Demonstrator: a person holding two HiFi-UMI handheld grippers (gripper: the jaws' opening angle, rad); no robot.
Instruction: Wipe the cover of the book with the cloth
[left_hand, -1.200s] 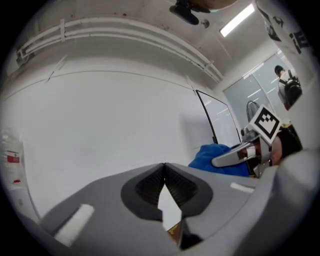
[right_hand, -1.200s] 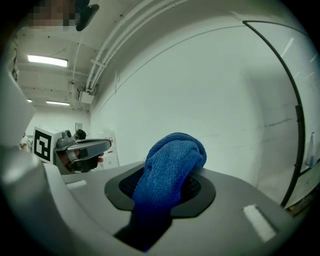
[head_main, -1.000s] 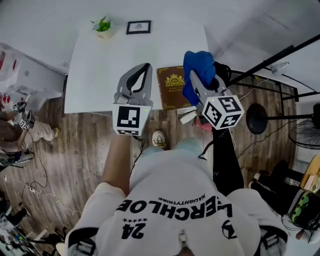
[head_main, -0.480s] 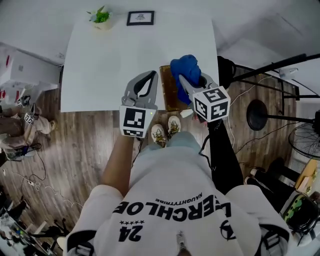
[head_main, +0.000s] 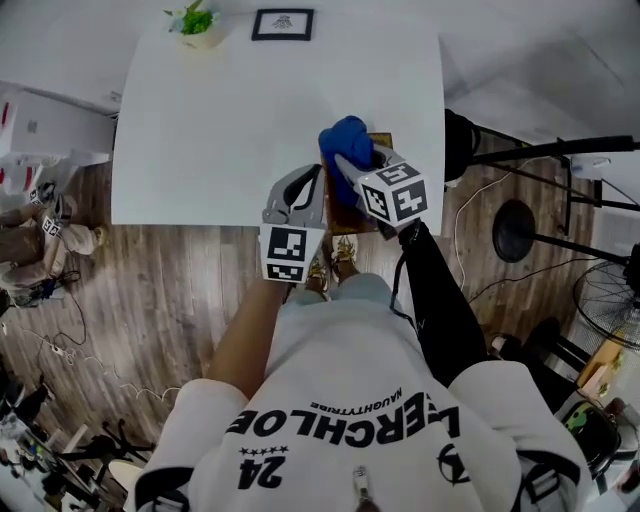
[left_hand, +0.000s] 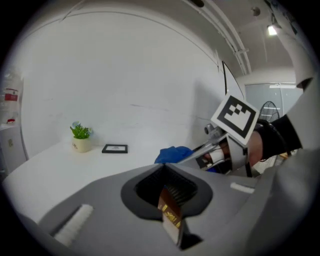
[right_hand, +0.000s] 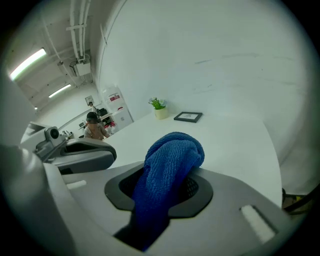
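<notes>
Head view: book (head_main: 381, 141) at the table's (head_main: 230, 120) near edge, right end, under the cloth (head_main: 340, 140). Left gripper view: left hand-held gripper (left_hand: 167, 200) clamps the book — we should steady it. Right gripper view: right hand-held gripper (right_hand: 160, 200) pinches cloth — we should press flat.

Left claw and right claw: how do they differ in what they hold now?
The left claw is shut on the thin edge of the brown book; the right claw is shut on the blue cloth. The book barely fills the left claw, while the cloth bulges out of the right one. Both are shut, side by side.
</notes>
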